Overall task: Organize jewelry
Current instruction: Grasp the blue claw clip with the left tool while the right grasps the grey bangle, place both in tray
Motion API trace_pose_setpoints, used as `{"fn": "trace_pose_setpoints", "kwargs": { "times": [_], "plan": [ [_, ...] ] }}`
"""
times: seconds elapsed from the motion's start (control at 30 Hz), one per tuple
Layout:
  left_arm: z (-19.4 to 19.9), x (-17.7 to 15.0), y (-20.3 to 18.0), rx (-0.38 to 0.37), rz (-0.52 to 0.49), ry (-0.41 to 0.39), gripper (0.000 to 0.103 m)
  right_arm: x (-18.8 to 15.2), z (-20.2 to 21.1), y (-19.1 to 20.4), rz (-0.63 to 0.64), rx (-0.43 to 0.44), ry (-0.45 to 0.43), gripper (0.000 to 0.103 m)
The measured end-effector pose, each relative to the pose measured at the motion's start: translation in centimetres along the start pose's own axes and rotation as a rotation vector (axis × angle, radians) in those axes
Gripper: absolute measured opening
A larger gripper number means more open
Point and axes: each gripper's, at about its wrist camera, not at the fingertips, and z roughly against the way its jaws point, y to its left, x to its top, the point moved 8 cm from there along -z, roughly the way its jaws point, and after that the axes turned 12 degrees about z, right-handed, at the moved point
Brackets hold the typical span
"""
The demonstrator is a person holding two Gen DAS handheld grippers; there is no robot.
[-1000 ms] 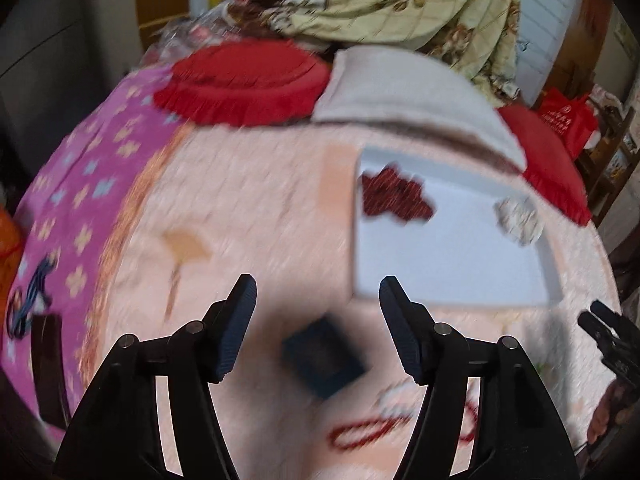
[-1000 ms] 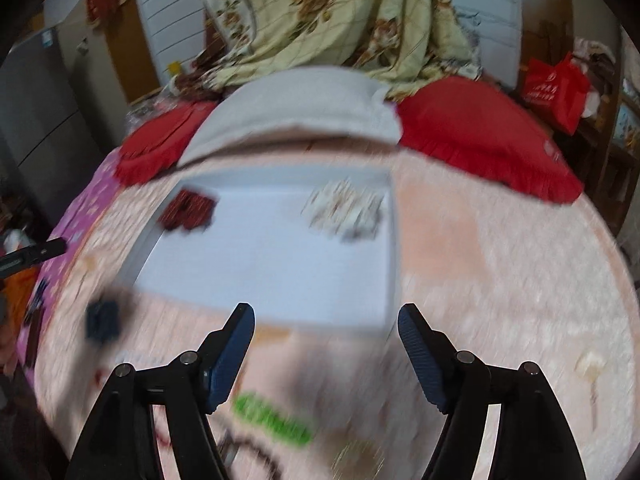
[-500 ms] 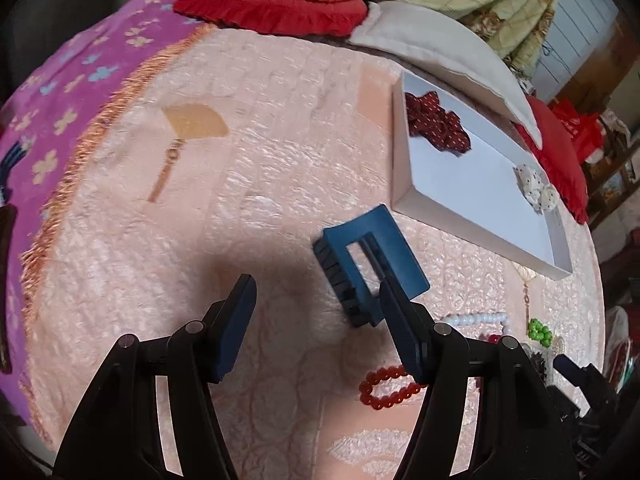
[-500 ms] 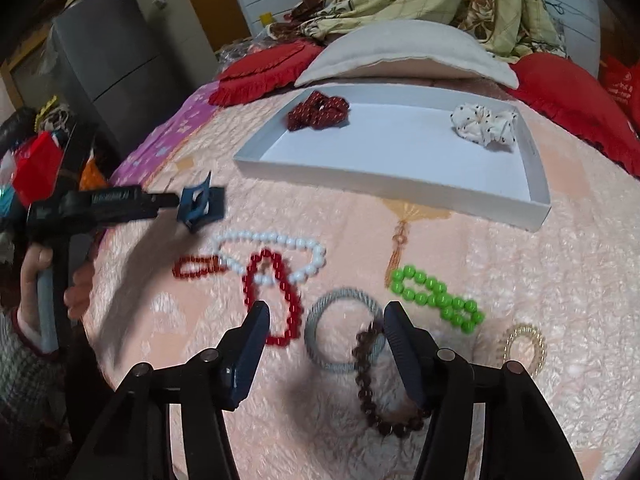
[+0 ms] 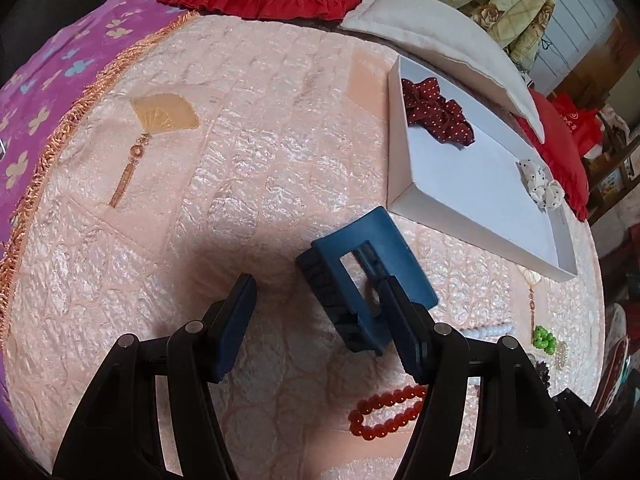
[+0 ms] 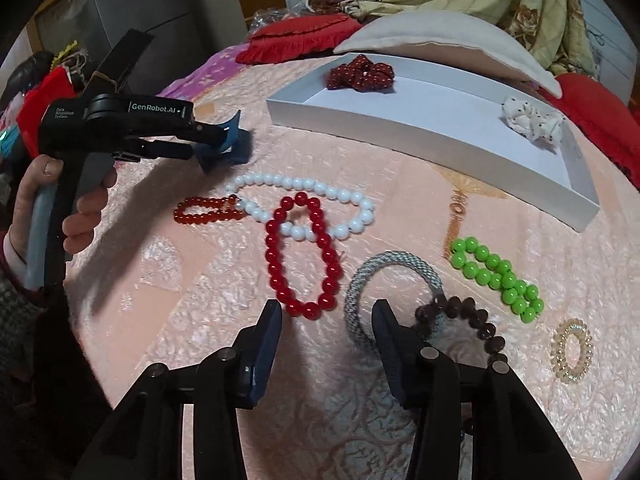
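You are working over a quilted pink bedspread (image 6: 168, 312), and the white tray (image 6: 436, 132) is lying across the upper right of the right wrist view with a dark red scrunchie (image 6: 360, 76) at its far corner and a white dotted scrunchie (image 6: 532, 120) at its right end. Largest of the loose pieces, the white bead necklace (image 6: 320, 196) is lying at centre frame, draped under the red bead bracelet (image 6: 304, 256); both are likely limp and slippery, so take them across a run of beads, not at one bead. The blue hair claw (image 5: 364, 276) is sitting at centre of the left wrist view, just in front of the left gripper (image 5: 316, 316), whose fingers are standing spread; its right finger appears to be at the claw's near edge, though contact cannot be confirmed. The claw looks rigid, light and smooth, so pinch across its flat body, not the teeth. The right gripper (image 6: 326, 340) is also standing apart, holding nothing, low in its frame beside the grey woven hair tie (image 6: 360, 280), which is soft and should compress safely. The green bead bracelet (image 6: 496, 276), brown bead bracelet (image 6: 472, 316), small red bracelet (image 6: 208, 210) and clear spiral tie (image 6: 570, 350) are lying well apart from the tray.
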Motion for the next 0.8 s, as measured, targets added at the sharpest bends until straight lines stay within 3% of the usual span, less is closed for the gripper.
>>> {"fn": "trace_pose_setpoints", "kwargs": {
  "times": [0.07, 0.13, 0.17, 0.23, 0.33, 0.43, 0.7, 0.8],
  "plan": [
    [-0.2, -0.1, -0.4, 0.021, -0.034, -0.014, 0.064, 0.1, 0.0, -0.1, 0.011, -0.019, 0.001, 0.043],
    [-0.3, -0.2, -0.9, 0.027, -0.075, -0.024, 0.04, 0.2, -0.1, -0.1, 0.028, -0.045, 0.007, 0.03],
    [-0.2, -0.3, -1.3, 0.017, -0.095, -0.023, 0.033, 0.3, -0.2, -0.2, 0.037, -0.057, 0.009, 0.026],
    [-0.3, -0.6, -1.8, 0.001, -0.095, -0.001, 0.013, 0.2, -0.1, -0.3, 0.045, -0.072, 0.013, 0.008],
    [0.2, -0.9, -2.4, 0.033, -0.132, -0.023, 0.012, 0.1, 0.2, -0.2, 0.032, -0.053, 0.019, 0.007],
    [1.6, -1.4, -3.0, 0.015, -0.145, -0.034, 0.012, 0.2, 1.4, -0.1, 0.007, -0.026, 0.0, 0.007],
    [8.3, -1.2, -4.2, -0.031, -0.175, -0.117, 0.012, 3.4, 7.5, -1.2, -0.114, 0.06, -0.148, 0.006],
    [10.0, -1.1, -4.8, -0.046, -0.186, -0.127, 0.012, 4.8, 9.1, -1.9, -0.135, 0.052, -0.186, 0.006]
  ]
}}
